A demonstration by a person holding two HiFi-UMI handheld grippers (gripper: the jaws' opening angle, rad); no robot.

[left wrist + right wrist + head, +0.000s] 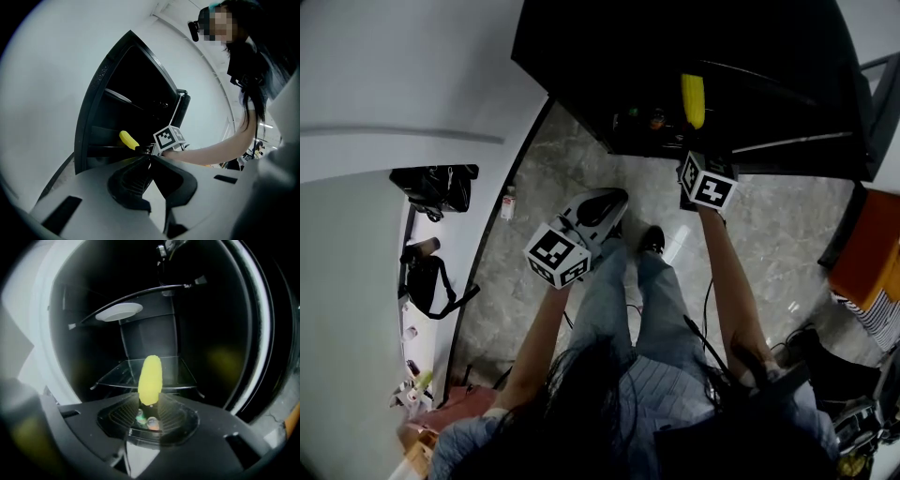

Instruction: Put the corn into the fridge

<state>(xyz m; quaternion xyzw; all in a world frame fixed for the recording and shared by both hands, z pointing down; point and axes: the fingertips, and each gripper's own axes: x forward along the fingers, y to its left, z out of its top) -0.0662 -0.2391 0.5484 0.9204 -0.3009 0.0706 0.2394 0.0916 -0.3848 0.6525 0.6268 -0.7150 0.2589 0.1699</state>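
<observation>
A yellow corn cob [693,100] [150,379] sticks out ahead of my right gripper [692,141] [149,401], which is shut on the cob's near end. The cob points into the open black fridge [675,56], just over a glass shelf [183,373] and apart from it. In the left gripper view the corn [127,139] is tilted up at the fridge [117,122] mouth, in front of the right gripper [143,148]. My left gripper [614,199] [149,157] hangs lower, outside the fridge, shut and holding nothing.
A white plate [119,311] lies on the fridge's upper shelf. The fridge door [862,103] stands open to the right. A black bag [436,186] sits on the white counter at left, a small bottle [508,202] on the floor, an orange object [872,244] at right.
</observation>
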